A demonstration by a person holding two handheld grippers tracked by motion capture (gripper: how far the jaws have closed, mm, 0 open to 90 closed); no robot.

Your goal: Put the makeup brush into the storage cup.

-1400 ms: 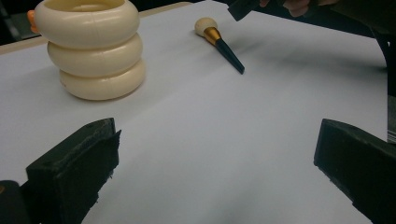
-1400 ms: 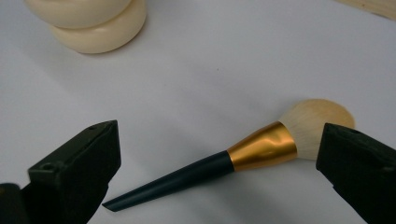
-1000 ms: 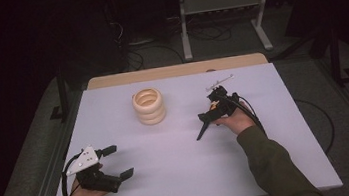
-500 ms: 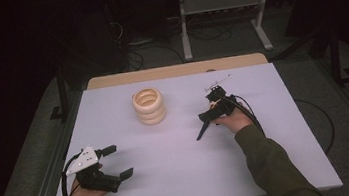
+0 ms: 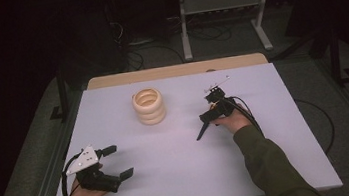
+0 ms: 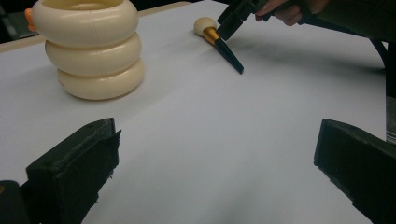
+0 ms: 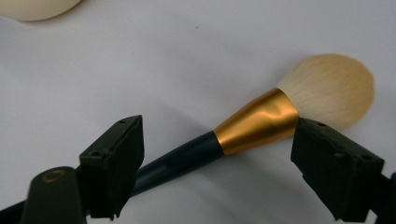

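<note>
The right gripper (image 7: 217, 158), jaws just closing, straddles the brush (image 7: 261, 123) unpinched, hiding its handle; left gripper (image 5: 120, 161) rests, jaws spread.

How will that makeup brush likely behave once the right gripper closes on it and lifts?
The brush has a round, tapered handle and a glossy gold ferrule, so it may roll or slip between the closing fingers. It looks slim, so probably light. The fluffy bristle head should squash if pinched, while the handle looks stiff; a grip at the ferrule seems safer.
</note>
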